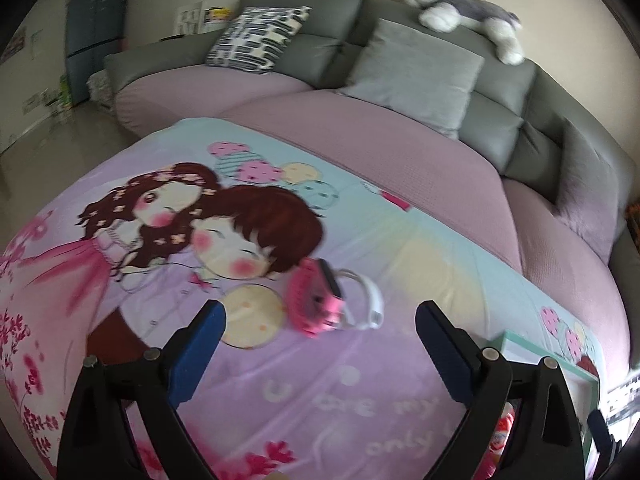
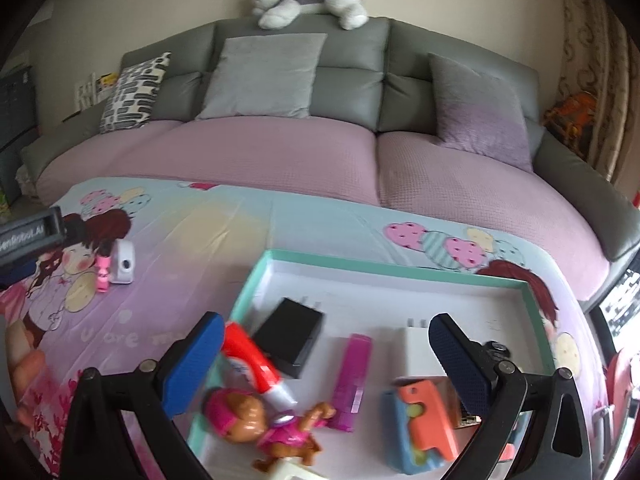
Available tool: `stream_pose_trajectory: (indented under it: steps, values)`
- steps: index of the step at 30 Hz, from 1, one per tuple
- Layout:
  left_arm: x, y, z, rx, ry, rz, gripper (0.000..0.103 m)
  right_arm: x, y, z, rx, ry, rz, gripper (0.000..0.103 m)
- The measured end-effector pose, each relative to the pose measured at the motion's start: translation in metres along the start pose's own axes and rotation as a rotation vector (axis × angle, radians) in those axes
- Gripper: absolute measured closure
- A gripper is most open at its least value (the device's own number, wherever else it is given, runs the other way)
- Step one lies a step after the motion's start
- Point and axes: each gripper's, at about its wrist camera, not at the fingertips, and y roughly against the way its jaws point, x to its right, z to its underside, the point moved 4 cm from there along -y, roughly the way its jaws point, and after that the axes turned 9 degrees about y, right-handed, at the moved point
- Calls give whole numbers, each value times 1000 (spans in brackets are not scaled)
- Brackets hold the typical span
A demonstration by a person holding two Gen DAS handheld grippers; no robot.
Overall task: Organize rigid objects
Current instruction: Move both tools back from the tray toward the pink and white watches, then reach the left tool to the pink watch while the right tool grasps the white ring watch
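My left tool (image 1: 320, 320) stands wide open over the cartoon-print cloth (image 1: 360, 392) that covers the surface, its blue pads (image 1: 196, 352) gripping nothing. Just ahead of it, a pink handheld toy (image 1: 316, 300) lies on the cloth, touching a white device (image 1: 370, 300) on its far side; the two sit well apart from the tray and are the only loose items I see there. The right wrist view shows the same pair at far left, the pink toy (image 2: 103, 266) beside the white device (image 2: 123, 262).

My right tool (image 2: 326, 346) is also spread wide and empty, hanging over a shallow white tray with a teal rim (image 2: 384, 270). Inside the tray lie a black plug adapter (image 2: 290, 330), a white plug adapter (image 2: 418, 348), a magenta bar-shaped item (image 2: 352, 380), a red-and-white tube (image 2: 256, 364) tilted across the tray's left edge, a pup figurine in pink (image 2: 264, 428) on its side near the front, and an orange-and-blue block toy (image 2: 416, 420) close to the right finger. A small pale object at the bottom edge is too cut off for me to tell what it is.

Behind the surface runs a grey sofa (image 2: 348, 76) with a mauve seat cover, cushions against its back and a plush husky (image 2: 308, 2) lying along the top.
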Motion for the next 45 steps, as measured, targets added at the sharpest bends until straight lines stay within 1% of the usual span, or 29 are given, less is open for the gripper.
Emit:
stream_pose_trajectory:
  steps: [7, 11, 15, 17, 20, 24, 25, 27, 29, 31, 32, 36, 40, 41, 45]
  values:
    - [-36, -6, -13, 30, 48, -88, 7, -36, -7, -4, -9, 67, -22, 0]
    - [-50, -8, -18, 43, 61, -124, 7, -53, -6, -8, 14, 80, -51, 0]
    - [-59, -8, -22, 66, 78, -130, 6, -62, -5, -12, 34, 70, -61, 0]
    - [-64, -10, -24, 63, 94, -136, 6, -64, -4, -13, 46, 57, -62, 0]
    - [-68, -11, -25, 64, 107, -125, 6, -64, -6, -13, 44, 32, -64, 0]
    - [-72, -7, -28, 116, 96, -126, 6, -64, -11, -12, 43, -16, -96, 0]
    - [-73, -7, -29, 125, 95, -126, 6, -64, -11, -12, 54, -19, -104, 0]
    - [-76, -8, -30, 132, 98, -124, 6, -68, -12, -13, 58, -3, -94, 0]
    - [-80, -11, -31, 117, 100, -114, 6, -72, -14, -13, 51, 8, -92, 0]
    - [-85, -14, -32, 99, 110, -98, 6, -78, -15, -16, 61, 8, -127, 0]
    - [-87, -15, -33, 91, 115, -94, 6, -81, -15, -18, 63, 10, -130, 0]
    - [-96, -24, -35, 53, 112, -114, 6, -96, -11, -33, 104, 39, -155, 0]
    - [-99, -36, -32, 7, 95, -113, 6, -115, -18, -49, 122, 54, -203, 0]
    - [-98, -40, -31, -9, 85, -113, 6, -119, -22, -51, 122, 47, -221, 0]
    - [-92, -52, -26, -47, 50, -96, 6, -132, -47, -53, 73, 22, -259, 0]
